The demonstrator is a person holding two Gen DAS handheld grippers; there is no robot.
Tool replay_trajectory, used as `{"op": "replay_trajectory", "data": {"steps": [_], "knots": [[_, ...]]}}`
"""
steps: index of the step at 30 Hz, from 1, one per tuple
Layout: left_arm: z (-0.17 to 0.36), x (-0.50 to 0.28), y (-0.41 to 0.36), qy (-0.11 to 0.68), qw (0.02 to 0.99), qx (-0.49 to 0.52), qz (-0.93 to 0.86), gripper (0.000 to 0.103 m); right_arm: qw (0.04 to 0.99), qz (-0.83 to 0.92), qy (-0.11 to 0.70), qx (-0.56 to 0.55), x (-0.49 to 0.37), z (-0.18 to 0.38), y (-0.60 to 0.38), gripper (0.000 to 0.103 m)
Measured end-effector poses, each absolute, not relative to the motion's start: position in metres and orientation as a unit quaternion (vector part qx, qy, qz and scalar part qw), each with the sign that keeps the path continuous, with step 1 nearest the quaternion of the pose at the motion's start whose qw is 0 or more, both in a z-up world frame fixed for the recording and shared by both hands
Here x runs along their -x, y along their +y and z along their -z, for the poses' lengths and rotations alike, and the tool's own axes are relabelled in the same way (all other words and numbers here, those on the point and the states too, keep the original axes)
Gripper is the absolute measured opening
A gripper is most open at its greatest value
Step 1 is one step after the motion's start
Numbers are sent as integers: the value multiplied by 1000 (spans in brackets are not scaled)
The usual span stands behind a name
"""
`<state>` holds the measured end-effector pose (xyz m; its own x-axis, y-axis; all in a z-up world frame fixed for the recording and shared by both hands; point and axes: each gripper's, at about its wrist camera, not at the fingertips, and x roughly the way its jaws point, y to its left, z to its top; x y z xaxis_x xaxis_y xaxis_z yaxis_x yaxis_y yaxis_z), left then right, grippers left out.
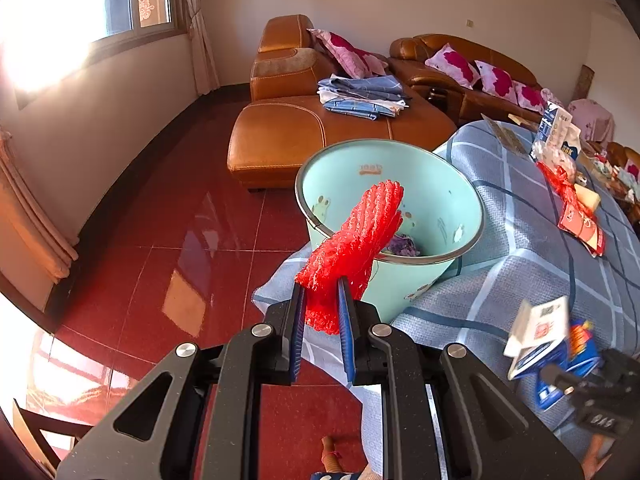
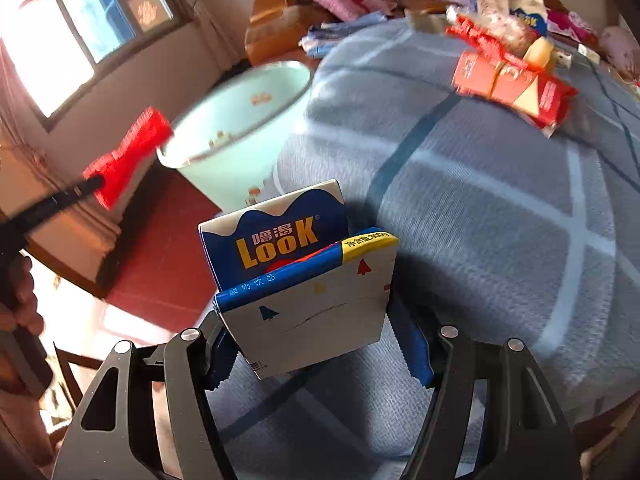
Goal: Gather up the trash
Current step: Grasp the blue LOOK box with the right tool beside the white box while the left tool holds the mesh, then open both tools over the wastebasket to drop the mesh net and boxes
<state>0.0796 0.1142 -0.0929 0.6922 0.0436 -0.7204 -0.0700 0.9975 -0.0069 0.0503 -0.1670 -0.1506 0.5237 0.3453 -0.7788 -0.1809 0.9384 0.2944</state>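
Observation:
My left gripper [image 1: 322, 304] is shut on a red foam fruit net [image 1: 354, 244] and holds it over the near rim of a pale green trash bin [image 1: 436, 188]. The bin stands at the edge of the blue checked tablecloth [image 1: 532, 240] and holds some purple scrap. My right gripper [image 2: 316, 340] is shut on a blue and white LOOK drink carton [image 2: 296, 276] and holds it above the cloth [image 2: 480, 208]. The carton [image 1: 540, 336] shows at the lower right of the left wrist view. The net [image 2: 128, 152] and bin [image 2: 236, 120] show left in the right wrist view.
Red wrappers [image 1: 580, 220] and white and blue packets [image 1: 556, 132] lie further along the table; they also show in the right wrist view [image 2: 512, 80]. An orange leather sofa [image 1: 304, 128] with folded cloths stands behind the bin. Red tiled floor [image 1: 168, 272] lies to the left.

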Motion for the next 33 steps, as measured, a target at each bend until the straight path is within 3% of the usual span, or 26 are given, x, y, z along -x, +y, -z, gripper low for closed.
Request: {"op": "replay_trajectory", "data": {"steps": [13,33], "knots": [[96,-83,113,394,918,11,-39,15,913,-141,376,-76,-95,84,-155,67],[92,-156,101,384,922,3,-43,15,906,-174,383,-41,-190,81,-92,67]]}}
